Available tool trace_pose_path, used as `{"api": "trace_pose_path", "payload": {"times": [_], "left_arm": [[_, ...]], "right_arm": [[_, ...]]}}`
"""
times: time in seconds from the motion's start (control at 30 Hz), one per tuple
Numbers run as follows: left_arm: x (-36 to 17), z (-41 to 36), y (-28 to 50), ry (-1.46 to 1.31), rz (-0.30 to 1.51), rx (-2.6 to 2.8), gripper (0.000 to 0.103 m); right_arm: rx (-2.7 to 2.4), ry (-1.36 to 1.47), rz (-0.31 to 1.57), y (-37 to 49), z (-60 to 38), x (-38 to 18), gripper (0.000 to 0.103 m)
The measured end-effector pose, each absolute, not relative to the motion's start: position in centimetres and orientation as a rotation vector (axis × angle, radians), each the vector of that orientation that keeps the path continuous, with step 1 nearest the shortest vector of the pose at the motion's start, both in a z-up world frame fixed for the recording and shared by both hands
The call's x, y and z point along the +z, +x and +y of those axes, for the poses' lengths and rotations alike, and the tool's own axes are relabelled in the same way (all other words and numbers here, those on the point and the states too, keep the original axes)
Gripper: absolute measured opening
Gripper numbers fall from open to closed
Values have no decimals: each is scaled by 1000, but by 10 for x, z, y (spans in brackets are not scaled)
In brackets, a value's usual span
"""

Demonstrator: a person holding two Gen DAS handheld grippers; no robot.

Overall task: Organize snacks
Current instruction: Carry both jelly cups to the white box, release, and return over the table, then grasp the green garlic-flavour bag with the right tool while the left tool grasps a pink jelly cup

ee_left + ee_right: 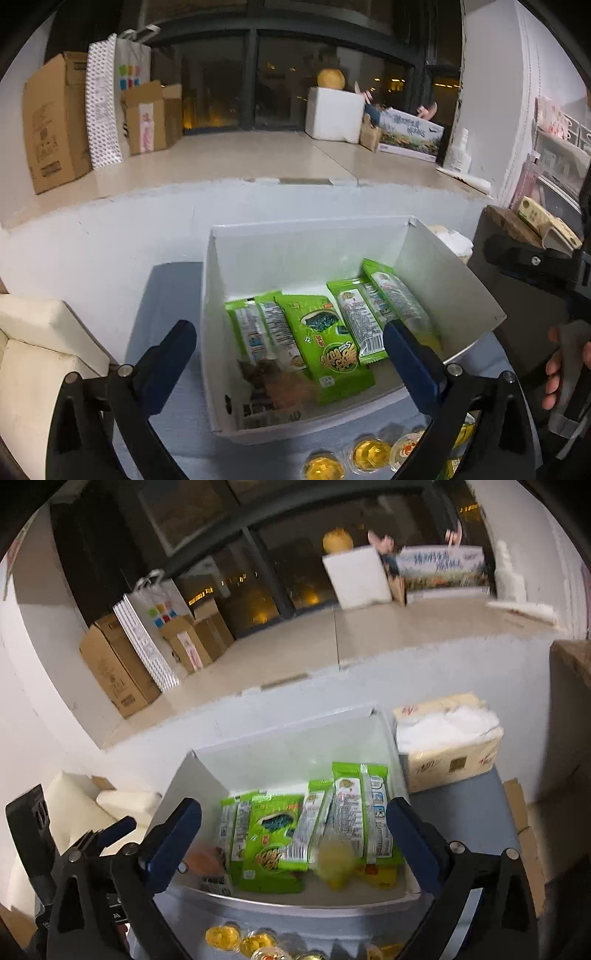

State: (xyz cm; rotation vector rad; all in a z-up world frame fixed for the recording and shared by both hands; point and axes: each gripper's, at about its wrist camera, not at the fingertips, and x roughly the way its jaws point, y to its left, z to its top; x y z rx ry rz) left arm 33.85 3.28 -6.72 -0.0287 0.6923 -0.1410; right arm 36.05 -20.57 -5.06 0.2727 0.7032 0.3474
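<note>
A white open box [218, 332] stands on the grey table and holds several green snack packets [325, 347]. A blurred brown packet [280, 384] shows at the box's near left corner, below my left gripper [288, 328], which is open with nothing between its fingers. In the right wrist view the same box [177, 786] holds the green packets [273, 834]. A blurred yellow jelly cup [336, 864] is in the box's near right part, under my open right gripper [294, 805]. More yellow jelly cups [371, 456] lie on the table in front of the box.
A tissue pack [447, 738] sits behind the box on the right. Cream cushions [33, 350] are at the left. A wide window ledge [221, 158] carries cardboard boxes [55, 122] and a white foam box [336, 114]. A person's hand [554, 373] is at the right edge.
</note>
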Motion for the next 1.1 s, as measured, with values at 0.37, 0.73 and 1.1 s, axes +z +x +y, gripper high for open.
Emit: {"api": "trace_pose_path", "payload": {"times": [0.37, 0.73, 1.1], "left_arm": [[-38, 26, 294, -37, 650, -137, 103], [-47, 16, 146, -77, 589, -211, 103], [-81, 6, 73, -97, 636, -200, 103]], "right_arm": [[387, 158, 611, 296, -209, -13, 103], [413, 61, 603, 176, -220, -34, 103], [355, 109, 754, 142, -223, -128, 103]]}}
